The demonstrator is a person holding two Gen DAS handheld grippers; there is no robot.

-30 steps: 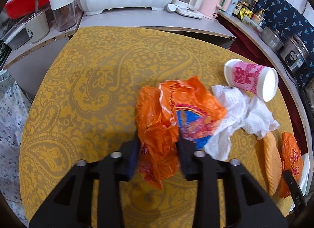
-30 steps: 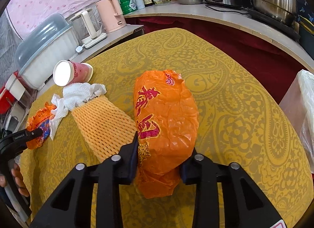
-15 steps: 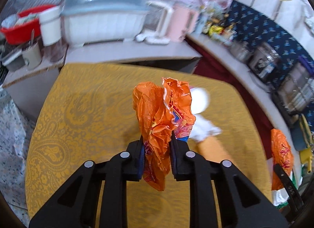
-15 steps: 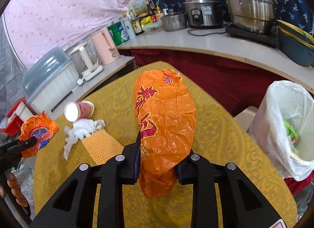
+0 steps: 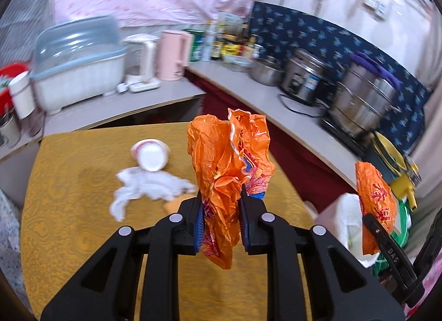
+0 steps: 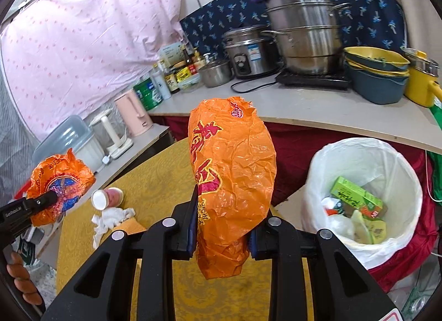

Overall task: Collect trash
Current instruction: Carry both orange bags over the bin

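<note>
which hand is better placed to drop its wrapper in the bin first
Right, probably. The right gripper, shut on its orange bag, has the white-lined bin open just beside it. The left gripper, holding the crumpled orange wrapper, sits farther off, over the table.

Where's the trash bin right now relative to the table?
In the right wrist view the white-lined trash bin stands at lower right, just off the yellow table's right edge, below the countertop holding the steel pots.
</note>
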